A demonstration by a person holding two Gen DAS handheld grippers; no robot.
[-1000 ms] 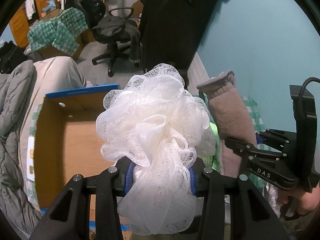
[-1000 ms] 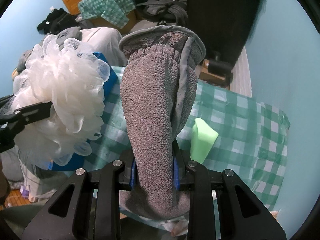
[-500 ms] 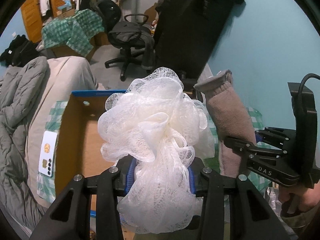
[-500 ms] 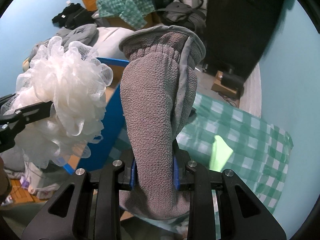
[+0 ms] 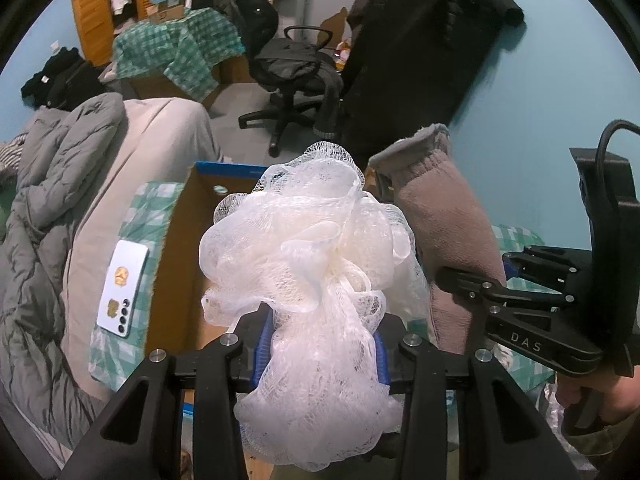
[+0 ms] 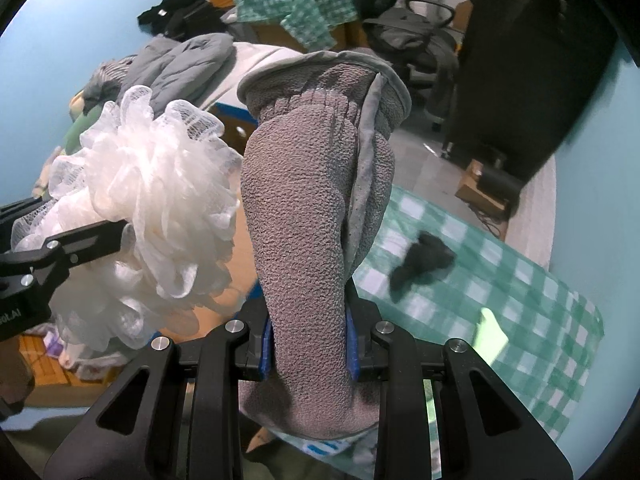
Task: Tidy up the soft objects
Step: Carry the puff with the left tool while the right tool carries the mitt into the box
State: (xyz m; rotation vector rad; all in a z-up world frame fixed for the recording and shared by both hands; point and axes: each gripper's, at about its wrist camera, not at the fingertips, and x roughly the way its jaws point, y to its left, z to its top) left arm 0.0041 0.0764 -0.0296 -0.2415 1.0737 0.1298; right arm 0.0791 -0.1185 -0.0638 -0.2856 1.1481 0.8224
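A white mesh bath pouf (image 5: 316, 248) stands up between the blue pads of my left gripper (image 5: 320, 352), which is shut on its lower part. Under and behind it lies an open cardboard box (image 5: 180, 240) with a blue rim. My right gripper (image 6: 308, 344) is shut on a grey fleece mitten (image 6: 304, 208), cuff pointing away from me. The two loads hang side by side: the mitten (image 5: 444, 232) is right of the pouf in the left wrist view, and the pouf (image 6: 160, 184) is left of the mitten in the right wrist view.
A white phone (image 5: 122, 288) lies on checked cloth left of the box, beside a grey quilt (image 5: 40, 220). The green checked cloth (image 6: 500, 280) carries a black soft item (image 6: 420, 260) and a pale green one (image 6: 490, 328). An office chair (image 5: 292, 68) and dark coat (image 5: 420, 48) stand behind.
Both grippers have carried their loads sideways to the left. The box has slid right in the left wrist view and the phone has appeared. The black item has come into the right wrist view.
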